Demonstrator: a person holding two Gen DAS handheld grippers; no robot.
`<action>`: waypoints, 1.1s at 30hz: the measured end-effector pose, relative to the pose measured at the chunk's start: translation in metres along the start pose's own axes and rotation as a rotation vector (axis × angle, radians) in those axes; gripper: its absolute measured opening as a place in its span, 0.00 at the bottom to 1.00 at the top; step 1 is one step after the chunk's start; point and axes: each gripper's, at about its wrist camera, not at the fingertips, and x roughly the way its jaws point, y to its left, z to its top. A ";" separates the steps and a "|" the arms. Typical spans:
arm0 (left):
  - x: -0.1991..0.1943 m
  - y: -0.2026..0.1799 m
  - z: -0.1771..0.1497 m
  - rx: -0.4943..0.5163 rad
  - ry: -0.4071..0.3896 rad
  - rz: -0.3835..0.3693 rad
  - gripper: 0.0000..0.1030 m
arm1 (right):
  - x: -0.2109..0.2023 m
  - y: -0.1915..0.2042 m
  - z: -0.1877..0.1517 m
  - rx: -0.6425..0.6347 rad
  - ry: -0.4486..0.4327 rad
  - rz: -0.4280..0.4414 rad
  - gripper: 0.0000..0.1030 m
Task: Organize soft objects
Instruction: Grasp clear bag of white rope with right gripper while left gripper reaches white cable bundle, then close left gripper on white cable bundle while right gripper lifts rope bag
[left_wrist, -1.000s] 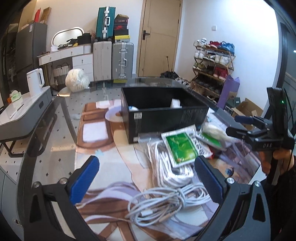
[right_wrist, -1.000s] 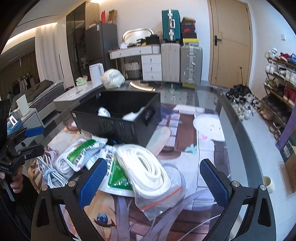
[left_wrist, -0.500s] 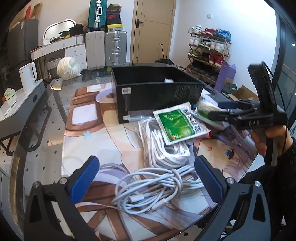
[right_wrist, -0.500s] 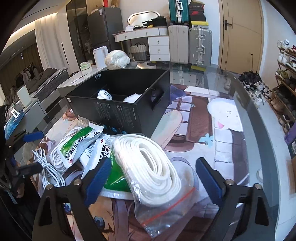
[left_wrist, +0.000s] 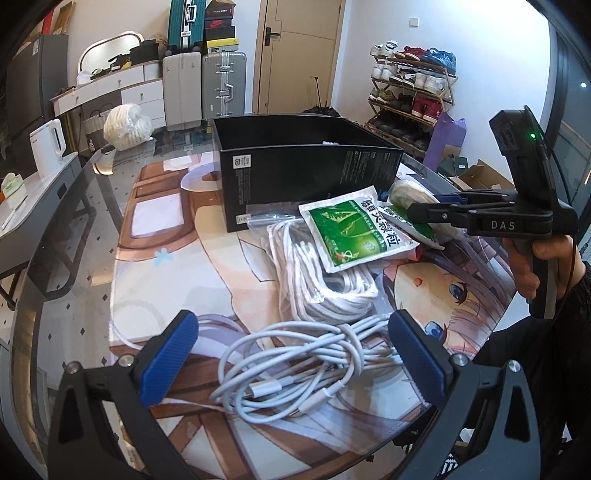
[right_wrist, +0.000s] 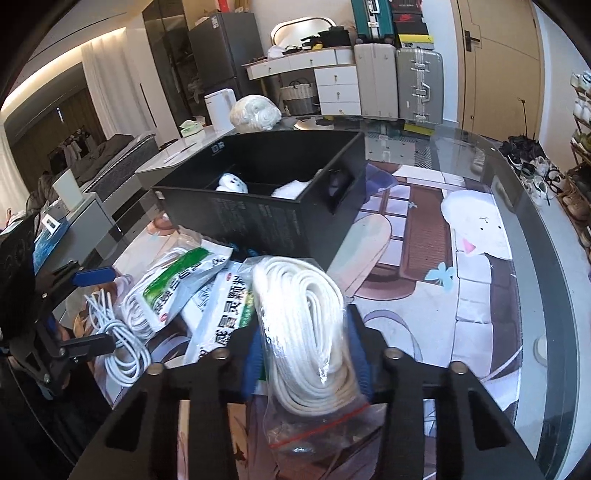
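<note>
My right gripper (right_wrist: 304, 354) is closing its jaws, and the blue pads (right_wrist: 255, 354) press on a clear bag of coiled white rope (right_wrist: 303, 314) that lies between them. In the left wrist view that gripper (left_wrist: 417, 212) sits narrow over the same bag (left_wrist: 402, 192). My left gripper (left_wrist: 293, 354) stands open over a loose white cable (left_wrist: 295, 373), with nothing between its fingers. Beyond the cable lie a bagged white cord (left_wrist: 317, 280) and a green sachet (left_wrist: 351, 232). The black box (right_wrist: 266, 221) holds two white soft items.
A second green-and-white sachet (right_wrist: 225, 314) lies under the rope bag. A printed mat (left_wrist: 166, 258) covers the glass table. A white bundle (left_wrist: 127, 125) sits at the far table edge. Suitcases, a shoe rack and a kettle stand beyond.
The right gripper's jaws have come together from wide apart onto the bagged rope. Both grippers have dipped a little toward the table.
</note>
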 end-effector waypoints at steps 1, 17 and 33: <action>0.000 0.000 0.000 -0.001 0.000 -0.001 1.00 | -0.001 0.001 -0.001 -0.006 -0.005 -0.004 0.34; 0.005 -0.003 -0.005 0.021 0.043 -0.044 0.99 | -0.029 -0.004 -0.010 0.020 -0.108 -0.018 0.29; -0.008 0.003 -0.010 0.001 0.008 -0.078 0.62 | -0.042 -0.001 -0.009 0.019 -0.162 -0.013 0.29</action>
